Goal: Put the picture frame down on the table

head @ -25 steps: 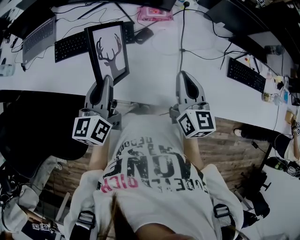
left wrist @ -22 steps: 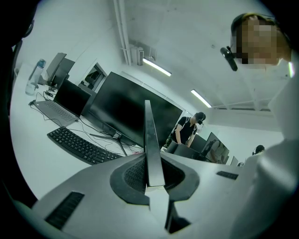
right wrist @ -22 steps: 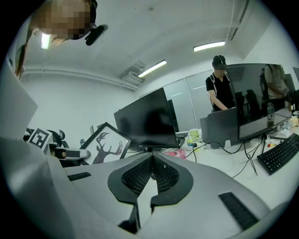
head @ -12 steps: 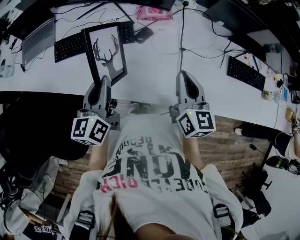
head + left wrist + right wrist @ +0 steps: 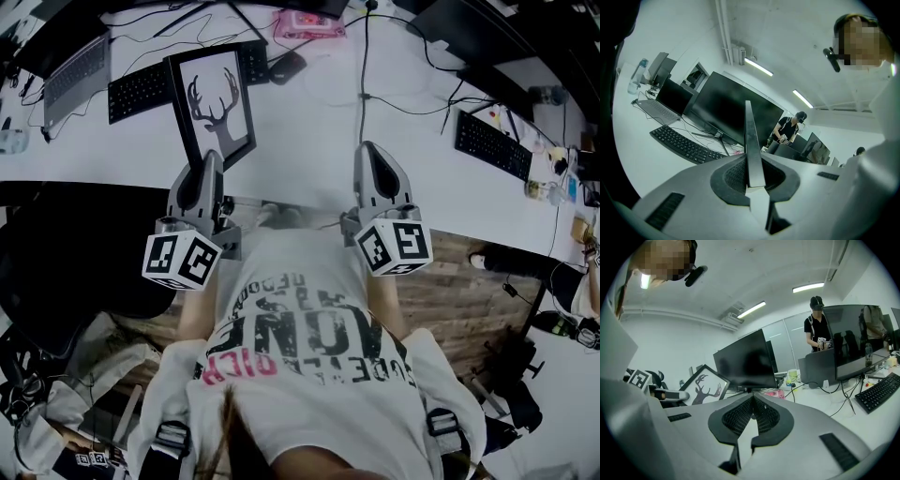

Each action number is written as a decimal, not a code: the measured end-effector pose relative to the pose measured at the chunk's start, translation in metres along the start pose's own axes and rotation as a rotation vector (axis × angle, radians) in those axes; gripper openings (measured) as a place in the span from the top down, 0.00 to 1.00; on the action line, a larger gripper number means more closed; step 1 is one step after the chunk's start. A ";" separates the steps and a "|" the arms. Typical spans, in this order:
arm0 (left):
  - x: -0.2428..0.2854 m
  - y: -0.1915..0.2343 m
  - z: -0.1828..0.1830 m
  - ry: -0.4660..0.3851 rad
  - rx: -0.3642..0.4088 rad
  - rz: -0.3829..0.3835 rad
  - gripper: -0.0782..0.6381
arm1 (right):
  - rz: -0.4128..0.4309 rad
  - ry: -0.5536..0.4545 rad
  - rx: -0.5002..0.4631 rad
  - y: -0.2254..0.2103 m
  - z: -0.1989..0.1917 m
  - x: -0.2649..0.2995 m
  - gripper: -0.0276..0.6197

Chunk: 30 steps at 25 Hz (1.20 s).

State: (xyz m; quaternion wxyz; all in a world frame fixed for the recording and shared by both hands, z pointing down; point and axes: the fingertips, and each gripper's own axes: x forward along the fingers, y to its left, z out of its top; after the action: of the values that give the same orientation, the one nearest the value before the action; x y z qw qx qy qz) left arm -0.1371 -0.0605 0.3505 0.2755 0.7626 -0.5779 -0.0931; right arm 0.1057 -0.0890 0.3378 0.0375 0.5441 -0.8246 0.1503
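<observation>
- Almost nothing has changed over the last second. The picture frame [image 5: 214, 105], black-edged with an antler print, sits at the same spot in the head view. It shows only a slight drift to the left, which may be the head camera's own movement.
- The left hand-held gripper [image 5: 208, 161] keeps its place and its aim, pointing nearly level over the front edge of the table [image 5: 309, 141].
- Its jaws remain clamped on the frame's lower edge. In the left gripper view the frame runs edge-on straight up from between the ribbed pads, which press on it from both sides.
- The frame stands steeply, print side up towards the head camera, just in front of a black keyboard [image 5: 141, 89]. Its bottom edge is hidden behind the gripper, so I cannot tell whether it touches the table.
- The right hand-held gripper [image 5: 368, 150] is likewise unmoved, well apart from the frame. Its jaws are closed together with nothing between them.
- For the task, this looks like a pause, not progress. The frame is not yet lying on the table, and the steps of tipping it down and letting go look still to come.
- The bare table between the two grippers looks like enough room to lay it flat.
</observation>
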 end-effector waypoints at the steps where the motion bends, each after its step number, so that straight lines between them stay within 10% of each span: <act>1: 0.000 0.001 0.000 0.002 -0.001 -0.002 0.85 | -0.001 0.002 0.001 0.001 -0.001 0.000 0.96; 30: 0.040 -0.003 -0.105 0.288 -0.115 -0.015 0.85 | -0.008 0.156 0.080 -0.017 -0.051 0.007 0.96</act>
State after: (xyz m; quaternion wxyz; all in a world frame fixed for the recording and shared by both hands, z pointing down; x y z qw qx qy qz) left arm -0.0737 -0.0646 0.4437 0.3982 0.7554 -0.5201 -0.0177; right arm 0.1131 -0.0872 0.3912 0.0803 0.5350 -0.8104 0.2248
